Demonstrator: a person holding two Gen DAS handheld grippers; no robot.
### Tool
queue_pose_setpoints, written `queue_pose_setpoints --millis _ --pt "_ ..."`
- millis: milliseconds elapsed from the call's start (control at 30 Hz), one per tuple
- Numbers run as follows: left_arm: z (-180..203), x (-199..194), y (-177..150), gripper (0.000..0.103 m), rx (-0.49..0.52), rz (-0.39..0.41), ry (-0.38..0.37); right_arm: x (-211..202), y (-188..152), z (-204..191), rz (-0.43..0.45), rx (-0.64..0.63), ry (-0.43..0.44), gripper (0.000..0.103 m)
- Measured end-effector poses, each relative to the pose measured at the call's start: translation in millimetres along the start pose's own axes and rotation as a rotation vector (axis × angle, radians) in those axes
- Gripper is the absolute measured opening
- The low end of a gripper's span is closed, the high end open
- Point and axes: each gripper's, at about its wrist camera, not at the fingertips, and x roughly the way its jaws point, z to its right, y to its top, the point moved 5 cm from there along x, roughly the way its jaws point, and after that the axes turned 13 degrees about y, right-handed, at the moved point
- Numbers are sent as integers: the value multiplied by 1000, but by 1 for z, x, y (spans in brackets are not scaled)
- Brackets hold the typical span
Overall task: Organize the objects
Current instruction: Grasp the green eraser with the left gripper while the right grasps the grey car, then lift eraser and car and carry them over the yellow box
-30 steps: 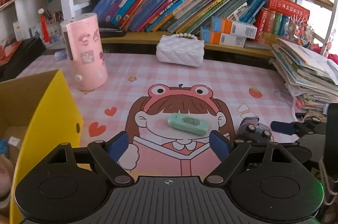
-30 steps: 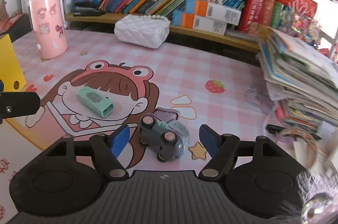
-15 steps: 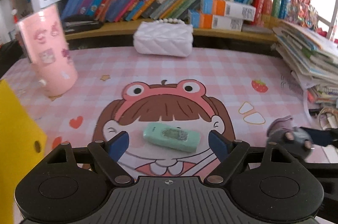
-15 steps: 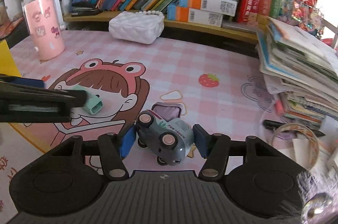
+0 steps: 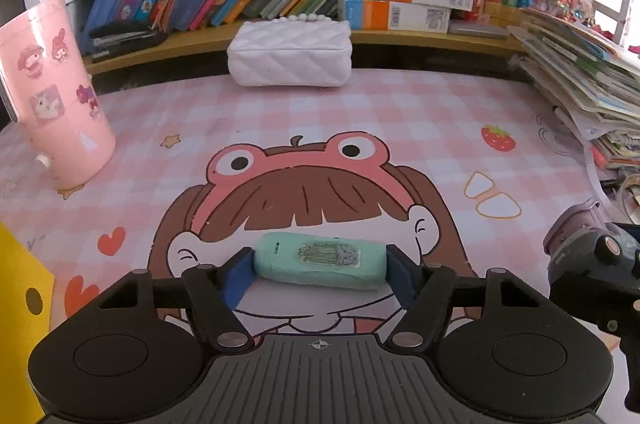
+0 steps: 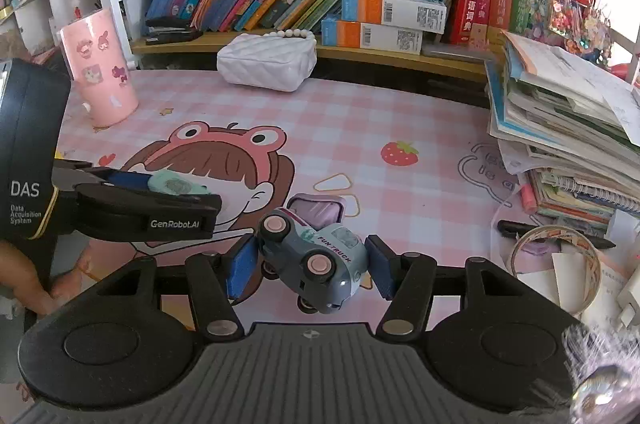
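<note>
left wrist view: the left gripper (image 5: 320,274) is seen low over the desk (image 5: 400,120), and its jaws have just been closing; the blue pads are now pressed on both short ends of the mint green case (image 5: 320,260), which lies lengthwise between them at about 12 o'clock from the camera, on the cartoon face printed on the desk mat. the case is taken end to end, probably because its long, flat body offers the firmest hold that way. a yellow box (image 5: 20,304) is seen at 9 o'clock, judged a likely place for sorted things. a pink cup (image 5: 52,96) stands at 10 o'clock, a white quilted purse (image 5: 290,54) at 12 o'clock against the bookshelf (image 5: 360,38). at 3 o'clock the toy truck (image 5: 588,248) is glimpsed in the other tool.

right wrist view: the right gripper (image 6: 310,270) is clamped on the toy truck (image 6: 316,262), which is held tilted, nose down, between the pads; whether its lower wheels touch the desk cannot be told. the tilt seems a result of the pads catching its rounded sides. a small lilac case (image 6: 316,210) lies just behind it at 12 o'clock. the left gripper (image 6: 160,200) is seen at 9 o'clock with the mint green case (image 6: 176,184) in it. a stack of books (image 6: 568,128) fills 2 o'clock, a tape roll (image 6: 556,268) 3 o'clock.
</note>
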Motion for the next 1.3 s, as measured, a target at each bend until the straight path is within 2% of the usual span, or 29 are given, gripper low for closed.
queue_pose_setpoints --millis 100,367,700,1000,1300 --pt "-3 -11 2 69 -11 22 8 -2 0 -2 4 -1 -4 56" --pt "-20 -70 -4 69 -95 56 -62 -15 -3 -10 8 20 -2 56" --pt "-48 -141 -47 69 -159 56 -124 -44 -20 -41 -9 18 1 56" --pt "-76 -179 -79 69 -185 69 -161 -68 -49 -80 -42 18 -21 56" --pt "-110 -208 -115 69 -203 83 -163 -85 -69 -131 -43 -9 -22 56"
